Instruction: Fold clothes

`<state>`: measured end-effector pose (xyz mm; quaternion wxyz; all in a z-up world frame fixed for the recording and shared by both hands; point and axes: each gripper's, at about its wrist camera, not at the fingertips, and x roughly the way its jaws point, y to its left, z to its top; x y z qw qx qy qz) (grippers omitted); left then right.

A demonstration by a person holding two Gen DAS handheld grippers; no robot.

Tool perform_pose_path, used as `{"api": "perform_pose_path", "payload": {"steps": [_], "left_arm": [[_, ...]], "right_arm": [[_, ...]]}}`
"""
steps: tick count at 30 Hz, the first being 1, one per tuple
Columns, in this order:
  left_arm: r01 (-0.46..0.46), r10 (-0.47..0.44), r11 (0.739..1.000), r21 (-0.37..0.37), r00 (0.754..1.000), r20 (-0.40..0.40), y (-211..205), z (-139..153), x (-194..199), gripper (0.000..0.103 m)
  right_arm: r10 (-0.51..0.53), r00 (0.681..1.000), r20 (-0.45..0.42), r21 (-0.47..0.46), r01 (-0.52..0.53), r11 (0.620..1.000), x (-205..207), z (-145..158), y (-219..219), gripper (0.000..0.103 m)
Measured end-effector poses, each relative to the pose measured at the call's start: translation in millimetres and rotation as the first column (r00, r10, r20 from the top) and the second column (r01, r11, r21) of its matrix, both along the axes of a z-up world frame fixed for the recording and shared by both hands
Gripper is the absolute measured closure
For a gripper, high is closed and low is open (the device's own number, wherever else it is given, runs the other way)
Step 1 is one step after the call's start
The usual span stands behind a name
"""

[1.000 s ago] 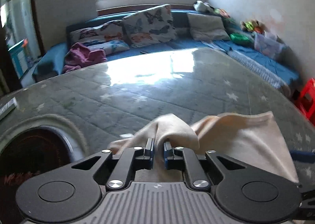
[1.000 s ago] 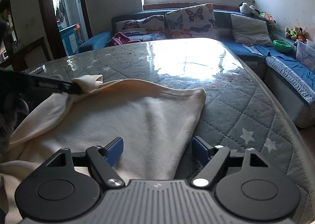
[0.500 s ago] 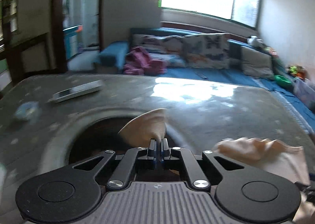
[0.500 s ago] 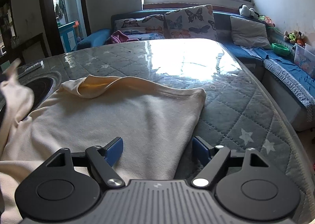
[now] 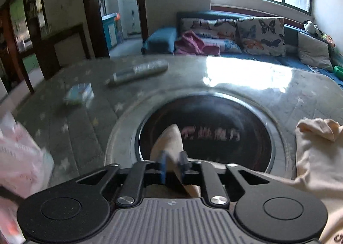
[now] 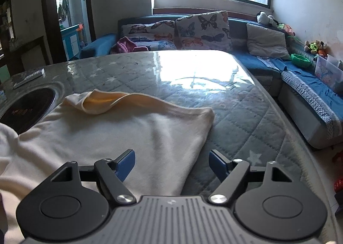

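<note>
A grey quilted table (image 6: 246, 115) with star prints is carrying a cream garment (image 6: 128, 136), a long remote (image 5: 139, 71), a small blue packet (image 5: 79, 93) and a round dark hob (image 5: 214, 128).

The garment (image 6: 120, 132) lies on the surface (image 6: 235, 115), right of the round inset (image 5: 205, 132). Behind the inset lie a remote (image 5: 139, 71) and, to its left, a packet (image 5: 79, 93). A sofa (image 6: 268, 65) stands behind the surface.

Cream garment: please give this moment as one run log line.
left gripper: shut on cream garment | right gripper: open above it
</note>
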<state>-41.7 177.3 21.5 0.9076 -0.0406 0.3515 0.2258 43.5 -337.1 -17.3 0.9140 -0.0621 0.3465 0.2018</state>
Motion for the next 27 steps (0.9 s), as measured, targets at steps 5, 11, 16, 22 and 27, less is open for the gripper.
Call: {"api": "perform_pose_path", "payload": {"steps": [5, 11, 16, 22, 27], "left_arm": [[0.141, -0.14, 0.99, -0.013, 0.989, 0.055, -30, 18, 20, 0.08], [0.339, -0.338, 0.939, -0.063, 0.941, 0.032, -80, 7, 70, 0.08], [0.432, -0.434, 0.897, -0.09, 0.901, 0.0, -110, -12, 115, 0.079], [0.497, -0.501, 0.864, -0.084, 0.865, -0.025, -127, -28, 146, 0.054], [0.553, -0.558, 0.827, -0.106, 0.829, -0.034, -133, -39, 158, 0.057]], "right_arm": [[-0.001, 1.0, -0.009, 0.013, 0.001, 1.0, 17, 6, -6, 0.033], [-0.015, 0.999, -0.042, 0.027, 0.016, 0.999, 40, 3, -7, 0.045], [-0.039, 0.997, -0.068, 0.036, 0.041, 0.999, 57, -3, -9, 0.049], [-0.059, 0.993, -0.103, 0.054, 0.064, 0.996, 73, -9, -14, 0.057], [-0.046, 0.993, -0.104, 0.055, 0.052, 0.997, 82, -10, -12, 0.072]]}}
